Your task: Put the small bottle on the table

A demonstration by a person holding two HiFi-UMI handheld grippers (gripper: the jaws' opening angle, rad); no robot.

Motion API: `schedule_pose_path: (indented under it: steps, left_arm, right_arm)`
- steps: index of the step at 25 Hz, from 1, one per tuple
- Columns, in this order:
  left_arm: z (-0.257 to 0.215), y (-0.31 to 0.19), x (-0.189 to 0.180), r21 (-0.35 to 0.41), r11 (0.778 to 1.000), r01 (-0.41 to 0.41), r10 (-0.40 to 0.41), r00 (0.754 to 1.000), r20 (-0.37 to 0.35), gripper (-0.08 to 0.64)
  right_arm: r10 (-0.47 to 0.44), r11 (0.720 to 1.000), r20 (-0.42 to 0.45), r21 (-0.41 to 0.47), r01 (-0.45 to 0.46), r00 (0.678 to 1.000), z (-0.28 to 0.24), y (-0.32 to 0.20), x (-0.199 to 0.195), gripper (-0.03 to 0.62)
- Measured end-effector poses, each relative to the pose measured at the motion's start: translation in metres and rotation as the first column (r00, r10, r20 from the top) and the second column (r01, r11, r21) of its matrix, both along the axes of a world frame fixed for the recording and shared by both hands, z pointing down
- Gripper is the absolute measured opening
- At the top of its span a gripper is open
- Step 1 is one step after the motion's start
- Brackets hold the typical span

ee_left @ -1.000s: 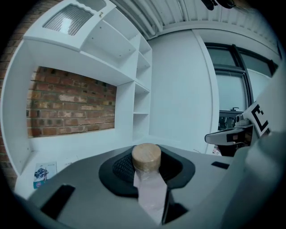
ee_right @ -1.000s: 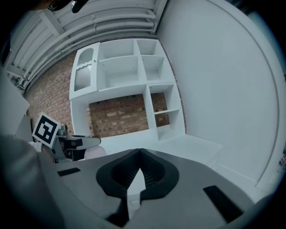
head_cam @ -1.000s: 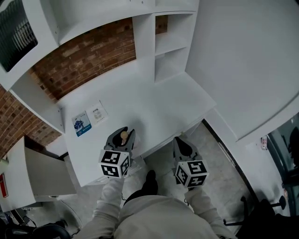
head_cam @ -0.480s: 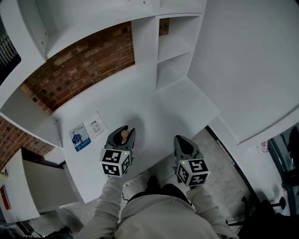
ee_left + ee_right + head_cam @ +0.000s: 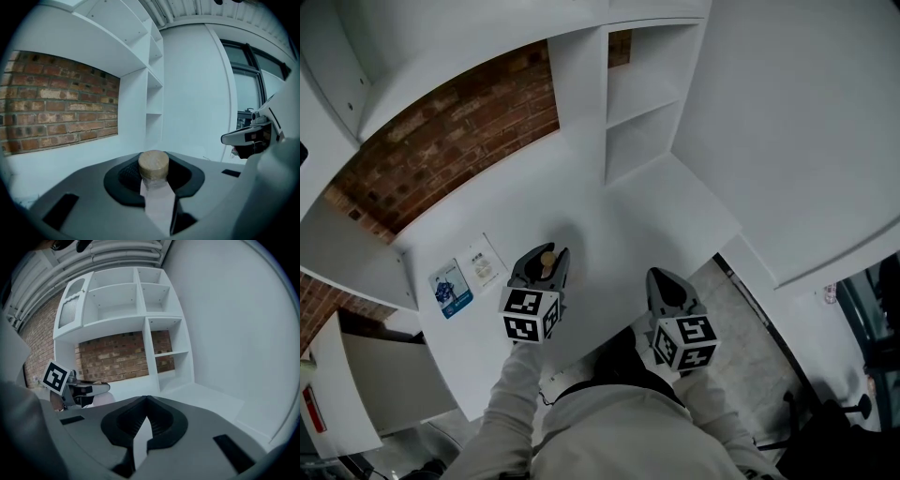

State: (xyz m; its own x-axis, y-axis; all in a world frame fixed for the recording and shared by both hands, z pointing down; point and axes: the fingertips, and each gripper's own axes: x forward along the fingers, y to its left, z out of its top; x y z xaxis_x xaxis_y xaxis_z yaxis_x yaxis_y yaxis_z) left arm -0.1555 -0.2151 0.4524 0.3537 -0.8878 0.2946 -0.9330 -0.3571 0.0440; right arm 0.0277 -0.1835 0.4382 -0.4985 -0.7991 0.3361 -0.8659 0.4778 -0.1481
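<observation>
A small clear bottle [image 5: 548,260] with a round wooden cap stands upright between the jaws of my left gripper [image 5: 545,255], which is shut on it above the white table [image 5: 609,211]. In the left gripper view the cap [image 5: 153,164] pokes up between the dark pads, and the left gripper [image 5: 154,158] points toward the brick wall. My right gripper [image 5: 664,279] hovers at the table's front edge, shut with nothing in it. In the right gripper view its tips [image 5: 146,398] meet.
Two printed cards [image 5: 461,277] lie on the table's left part. A white shelf unit [image 5: 628,103] with open compartments stands at the back right, against a brick wall [image 5: 450,131]. A white wall panel [image 5: 787,122] is at the right, and tiled floor [image 5: 750,319] lies below the table edge.
Both grippers have moved forward, away from the person: the left with the bottle from the table's front edge to over its top, the right from above the floor to the edge.
</observation>
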Motion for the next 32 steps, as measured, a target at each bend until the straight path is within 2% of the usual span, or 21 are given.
schedule_pose_path:
  steps: [19, 32]
  left_arm:
    - [0.029, -0.13, 0.03, -0.029, 0.999, -0.017, 0.018, 1.0, 0.018, 0.124]
    - [0.069, -0.199, 0.055, -0.075, 0.997, -0.031, 0.036, 0.997, 0.064, 0.124]
  right_arm:
    - [-0.007, 1.0, -0.002, -0.021, 0.007, 1.0, 0.007, -0.076, 0.014, 0.028]
    - [0.004, 0.998, 0.006, -0.057, -0.004, 1.0, 0.02, -0.096, 0.028, 0.028]
